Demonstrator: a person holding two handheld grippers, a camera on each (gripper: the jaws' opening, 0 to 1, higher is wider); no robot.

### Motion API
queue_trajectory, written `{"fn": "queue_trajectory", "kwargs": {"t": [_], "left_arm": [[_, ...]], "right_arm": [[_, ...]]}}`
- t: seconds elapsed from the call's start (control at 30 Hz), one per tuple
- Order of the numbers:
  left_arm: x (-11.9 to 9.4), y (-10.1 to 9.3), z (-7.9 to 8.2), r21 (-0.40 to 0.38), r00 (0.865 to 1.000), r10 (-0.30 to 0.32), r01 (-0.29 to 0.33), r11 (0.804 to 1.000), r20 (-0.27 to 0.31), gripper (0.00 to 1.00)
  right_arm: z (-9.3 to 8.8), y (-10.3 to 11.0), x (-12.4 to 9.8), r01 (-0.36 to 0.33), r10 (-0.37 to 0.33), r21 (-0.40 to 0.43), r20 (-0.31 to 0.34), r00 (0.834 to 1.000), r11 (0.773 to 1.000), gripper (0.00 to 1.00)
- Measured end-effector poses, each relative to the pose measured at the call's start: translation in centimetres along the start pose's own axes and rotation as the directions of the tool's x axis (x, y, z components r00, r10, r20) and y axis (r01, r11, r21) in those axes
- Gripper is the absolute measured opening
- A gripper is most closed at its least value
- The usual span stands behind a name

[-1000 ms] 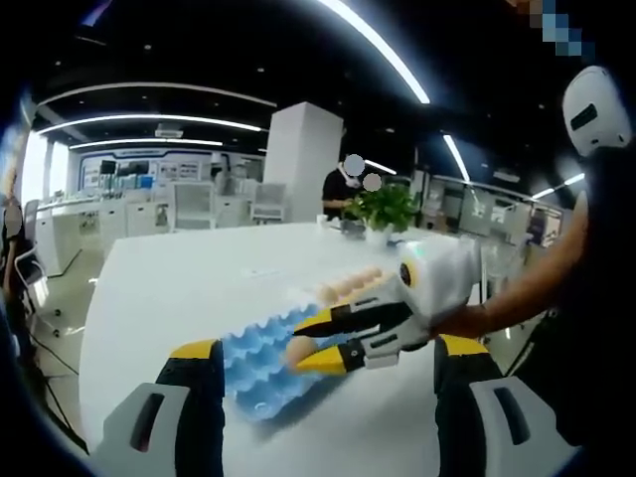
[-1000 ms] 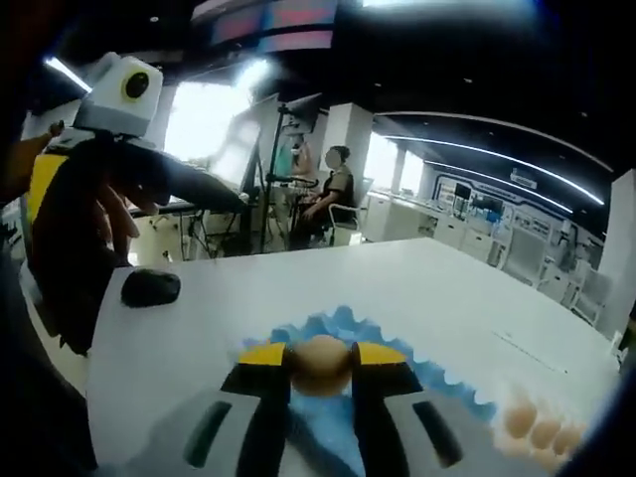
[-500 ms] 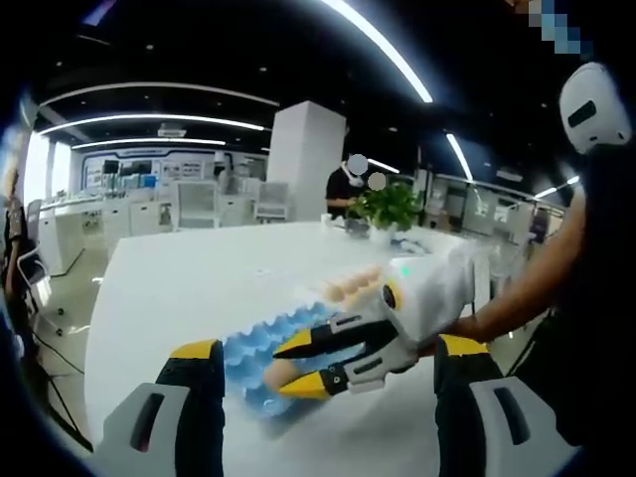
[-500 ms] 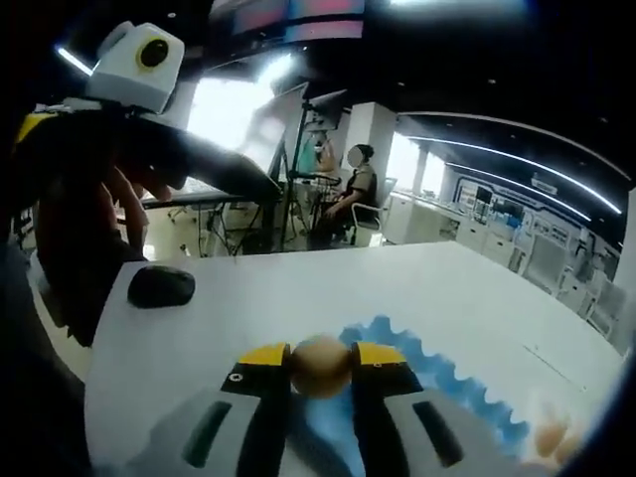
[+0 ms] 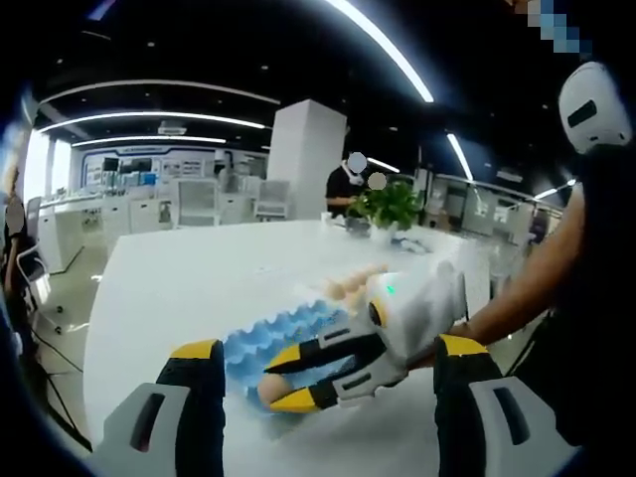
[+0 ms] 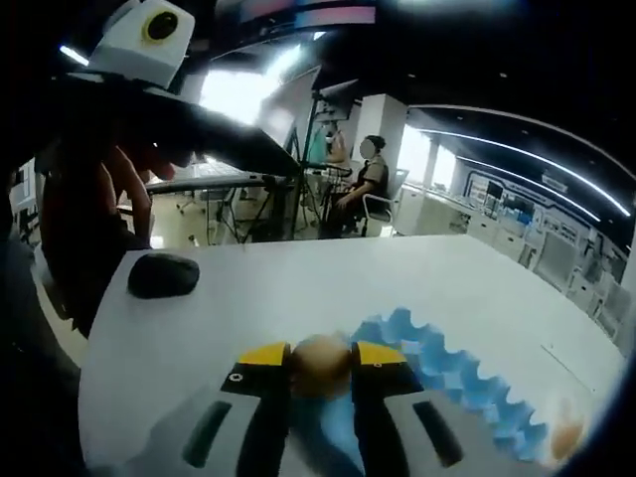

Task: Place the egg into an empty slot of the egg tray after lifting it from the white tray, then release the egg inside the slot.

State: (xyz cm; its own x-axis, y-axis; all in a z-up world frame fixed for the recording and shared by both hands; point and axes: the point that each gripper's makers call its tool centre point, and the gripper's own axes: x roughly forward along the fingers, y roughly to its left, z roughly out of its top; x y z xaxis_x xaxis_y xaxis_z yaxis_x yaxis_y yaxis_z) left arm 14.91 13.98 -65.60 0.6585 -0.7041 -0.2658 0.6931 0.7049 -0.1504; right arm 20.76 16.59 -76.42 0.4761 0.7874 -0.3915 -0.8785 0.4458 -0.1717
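While the right gripper (image 6: 318, 360) pinched the egg (image 6: 319, 360) between its jaws, it hung over the near end of the blue egg tray (image 6: 437, 373) on the white table (image 6: 258, 288). The left gripper (image 5: 328, 360) stood wide open nearer the table's near edge. Farther off lay more eggs (image 5: 350, 284).

White table (image 5: 179, 288): blue egg tray (image 5: 260, 343) near its front edge. Right tool (image 5: 281, 386), jaws closed on an egg (image 5: 272, 385), over the tray's near end. Potted plant (image 5: 383, 209) at the far side.
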Motion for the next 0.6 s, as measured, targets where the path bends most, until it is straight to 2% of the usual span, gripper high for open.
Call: {"fn": "queue_trajectory", "kwargs": {"t": [0.1,0.13,0.17,0.6], "left_arm": [[-0.02,0.15,0.02,-0.001,1.000,0.001,-0.001,1.000,0.002,0.88],[-0.02,0.18,0.07,-0.002,1.000,0.001,-0.001,1.000,0.004,0.88],[-0.04,0.23,0.08,-0.002,1.000,0.001,-0.001,1.000,0.005,0.88],[-0.13,0.35,0.06,-0.002,1.000,0.000,0.000,1.000,0.005,0.87]], "right_arm": [[-0.80,0.23,0.25,-0.009,0.008,-0.008,-0.024,1.000,1.000,0.24],[-0.34,0.15,0.27,-0.004,0.004,-0.018,0.007,1.000,1.000,0.24],[-0.63,0.23,0.13,-0.006,0.006,-0.009,-0.013,1.000,1.000,0.24],[-0.59,0.59,0.11,-0.002,0.002,-0.066,0.007,1.000,0.998,0.25]]}}
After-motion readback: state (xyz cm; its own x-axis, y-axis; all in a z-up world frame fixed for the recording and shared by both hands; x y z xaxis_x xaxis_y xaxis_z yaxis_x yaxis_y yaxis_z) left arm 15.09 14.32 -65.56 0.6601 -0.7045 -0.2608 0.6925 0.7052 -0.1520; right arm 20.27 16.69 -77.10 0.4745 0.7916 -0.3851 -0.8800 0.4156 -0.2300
